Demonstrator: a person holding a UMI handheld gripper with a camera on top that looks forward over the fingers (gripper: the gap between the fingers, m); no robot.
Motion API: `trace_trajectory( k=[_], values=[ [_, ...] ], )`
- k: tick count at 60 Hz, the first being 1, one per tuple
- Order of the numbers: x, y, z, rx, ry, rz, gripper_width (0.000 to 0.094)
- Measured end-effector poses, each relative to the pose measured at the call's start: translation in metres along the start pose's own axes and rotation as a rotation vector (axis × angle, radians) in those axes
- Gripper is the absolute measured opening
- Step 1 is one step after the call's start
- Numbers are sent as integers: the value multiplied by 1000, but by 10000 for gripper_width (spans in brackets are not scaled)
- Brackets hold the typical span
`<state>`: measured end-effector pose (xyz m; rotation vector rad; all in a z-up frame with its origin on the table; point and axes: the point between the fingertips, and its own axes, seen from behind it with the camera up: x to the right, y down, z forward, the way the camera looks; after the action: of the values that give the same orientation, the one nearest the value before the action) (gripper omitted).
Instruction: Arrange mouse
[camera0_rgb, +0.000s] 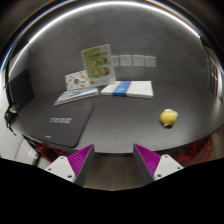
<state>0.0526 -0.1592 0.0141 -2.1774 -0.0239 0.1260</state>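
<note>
One small yellow mouse (169, 117) lies on the dark grey table (125, 125), ahead of the tongs (114, 158) and off to their right side, well apart from both fingers. It rests alone on bare table surface, touching nothing else. Its finer details cannot be made out.

Tongs: the two fingers stand wide apart, purple pads (81, 157) facing inward, with only bare table between them. Nothing is held.

Ahead of the left finger and slightly to its left lies a closed black laptop (60, 123), flat on the table, lid up, with a small light mark on the lid. A dark cable or similar object (11, 116) sits at the laptop's far left; its nature cannot be determined.

Further ahead, beyond the laptop, a flat booklet or folder with a blue-grey cover (78, 95) lies on the table. Just to its right, a stack of white papers with a blue item (128, 89) rests flat, roughly straight ahead of the tongs and beyond the mouse's line.

Behind these, standing upright near the far edge of the table, are a green and white printed card (98, 65) and a smaller card (76, 80) to its left. Several white sheets (133, 61) are fixed in a row on the grey wall beyond.
</note>
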Motion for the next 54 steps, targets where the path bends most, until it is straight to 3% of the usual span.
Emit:
trace_trajectory(
  k=[7,17,33,44,51,54],
  values=[
    [79,0,4,11,94,-17,830],
    [165,-14,26,40,148,-4,823],
    [203,-49,84,34,54,-31,818],
    [206,-74,119,17,59,-37,828],
    [211,-79,124,33,105,-9,522],
    [211,-79,124,39,114,-10,482]
  ],
)
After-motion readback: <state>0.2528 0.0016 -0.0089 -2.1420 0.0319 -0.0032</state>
